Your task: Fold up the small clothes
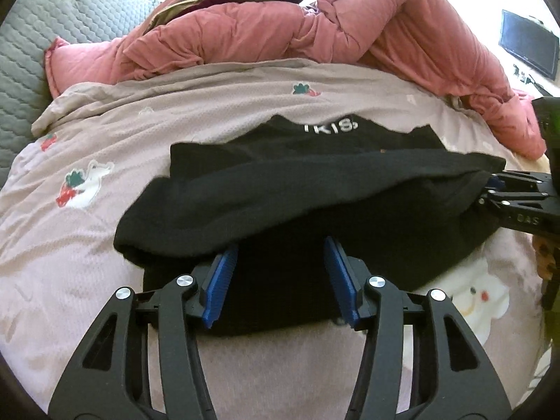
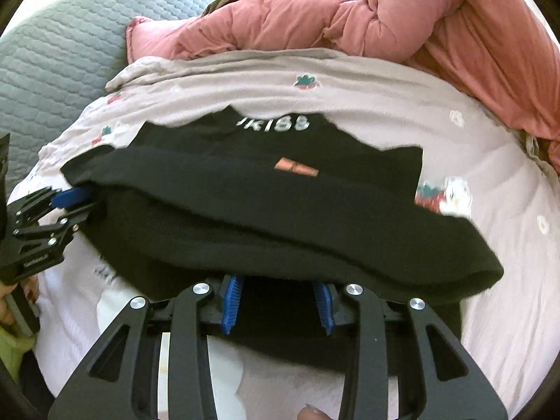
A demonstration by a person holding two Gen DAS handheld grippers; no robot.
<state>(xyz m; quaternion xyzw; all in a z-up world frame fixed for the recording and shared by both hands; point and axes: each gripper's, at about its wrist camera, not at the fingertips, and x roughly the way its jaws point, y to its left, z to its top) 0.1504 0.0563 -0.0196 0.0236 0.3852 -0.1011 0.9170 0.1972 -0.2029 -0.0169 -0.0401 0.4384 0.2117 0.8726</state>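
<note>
the black knit garment with white lettering [image 1: 315, 189] lies half-folded on the pale printed bed sheet [image 1: 87, 231]. the left gripper [image 1: 280, 273] and right gripper [image 2: 278, 301] are spread, apparently under its fold; carry both evenly forward.

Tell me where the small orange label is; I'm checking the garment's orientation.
Right wrist view: the orange label sits centrally on the black garment, just below its white lettering.

a home bedroom; a bed [image 1: 210, 105] with a printed sheet, a pink duvet [image 1: 280, 31] heaped behind, a grey quilted pillow [image 2: 52, 52], a wall screen [image 1: 528, 43]
</note>
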